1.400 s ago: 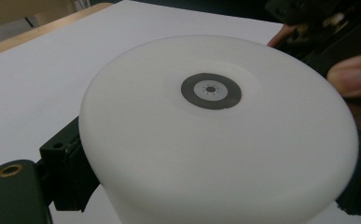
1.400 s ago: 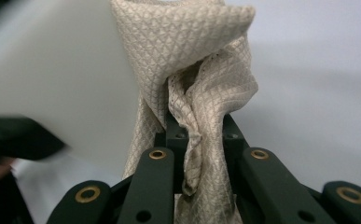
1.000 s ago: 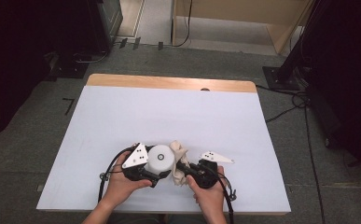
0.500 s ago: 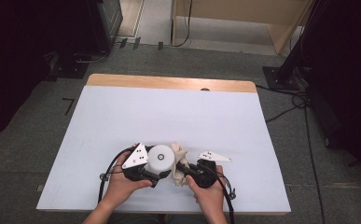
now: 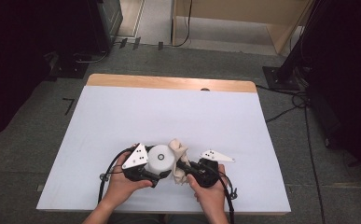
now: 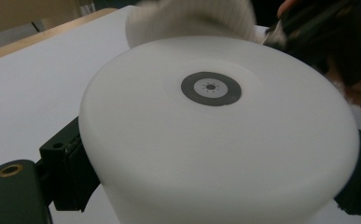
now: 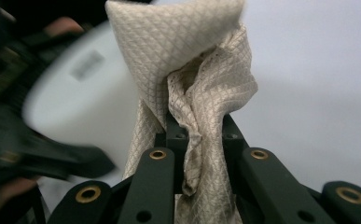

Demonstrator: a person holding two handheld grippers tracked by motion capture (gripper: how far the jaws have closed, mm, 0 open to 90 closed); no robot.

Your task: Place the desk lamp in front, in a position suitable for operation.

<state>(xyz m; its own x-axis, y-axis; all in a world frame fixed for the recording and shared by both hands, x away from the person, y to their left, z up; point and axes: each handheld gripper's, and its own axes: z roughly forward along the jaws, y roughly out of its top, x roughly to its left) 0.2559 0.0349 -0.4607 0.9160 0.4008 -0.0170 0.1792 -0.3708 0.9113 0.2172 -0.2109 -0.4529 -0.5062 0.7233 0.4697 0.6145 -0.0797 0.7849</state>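
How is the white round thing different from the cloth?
The white round container is smooth, stiff and plain white; the cloth is beige, crumpled and criss-cross patterned. The left gripper clamps the container's sides; the right gripper pinches the bunched cloth. Both sit close together over the table.

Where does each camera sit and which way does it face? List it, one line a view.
High view: above the person's side, looking forward and down on the table; both hands, left gripper and right gripper show.
Left gripper view: rides on the left gripper, looking along its jaws at the white round container they clamp.
Right gripper view: rides on the right gripper, looking at the beige cloth it pinches.
Shared: container and cloth show in all three.
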